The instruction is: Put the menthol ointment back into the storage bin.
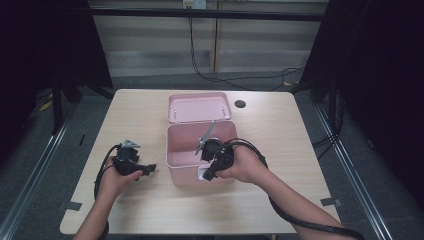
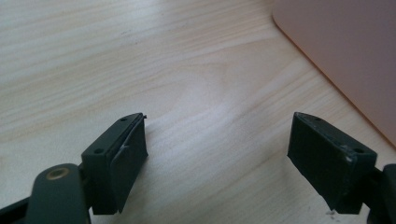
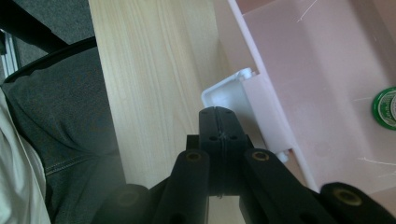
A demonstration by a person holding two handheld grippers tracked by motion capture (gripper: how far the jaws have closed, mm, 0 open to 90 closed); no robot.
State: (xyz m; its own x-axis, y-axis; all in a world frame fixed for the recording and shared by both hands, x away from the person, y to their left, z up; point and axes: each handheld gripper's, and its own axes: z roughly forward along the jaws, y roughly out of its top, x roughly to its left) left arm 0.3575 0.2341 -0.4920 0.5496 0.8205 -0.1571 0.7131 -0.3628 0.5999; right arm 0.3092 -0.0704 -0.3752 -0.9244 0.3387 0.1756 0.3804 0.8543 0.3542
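Readable text: none in any view.
Green cap (image 3: 385, 108): lies inside the pink box (image 3: 299, 79), at the right edge of the right gripper view; it bears a pale ring and marks around its rim, too small and cut off to read.
Box walls: plain pink, no label or print.
Box latch (image 3: 229, 91): white, unmarked.
Lid (image 1: 199, 106): plain pink, no print visible from the high view.
Table (image 1: 140, 120): bare wood grain, no sign or sticker with lettering.
Wall socket (image 1: 194, 4): at the top edge of the high view, too small to tell any marking.
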